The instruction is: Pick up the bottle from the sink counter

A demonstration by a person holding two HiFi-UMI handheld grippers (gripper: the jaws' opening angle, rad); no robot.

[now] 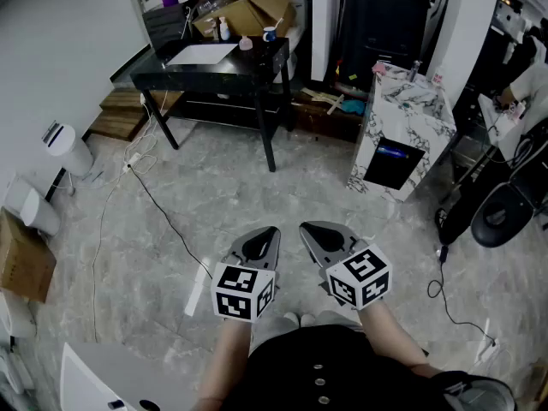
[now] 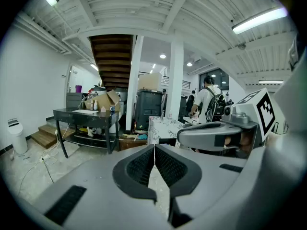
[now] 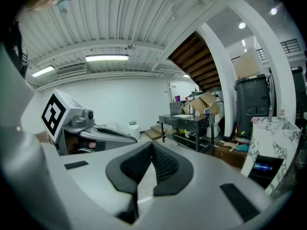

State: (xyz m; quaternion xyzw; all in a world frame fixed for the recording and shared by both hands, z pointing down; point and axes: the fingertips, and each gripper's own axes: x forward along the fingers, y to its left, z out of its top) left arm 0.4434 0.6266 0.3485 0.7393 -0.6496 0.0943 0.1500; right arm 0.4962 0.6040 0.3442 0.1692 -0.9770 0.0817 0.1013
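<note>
light: bright, even, indoor
source: ceiling tubes (image 2: 261, 19), small downlights (image 3: 242, 26)
glare: tubes blown out white
shadows: soft, under black table (image 1: 214, 77)
distortion: gripper views fisheye, black corners; head view bends at edges
focus: mostly sharp, no motion blur

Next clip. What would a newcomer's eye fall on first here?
The left hand-held gripper and right hand-held gripper sit side by side low in the head view, both shut and empty. Beyond them a black table bearing a cardboard box stands at the top, with a marble-patterned counter to its right.
</note>
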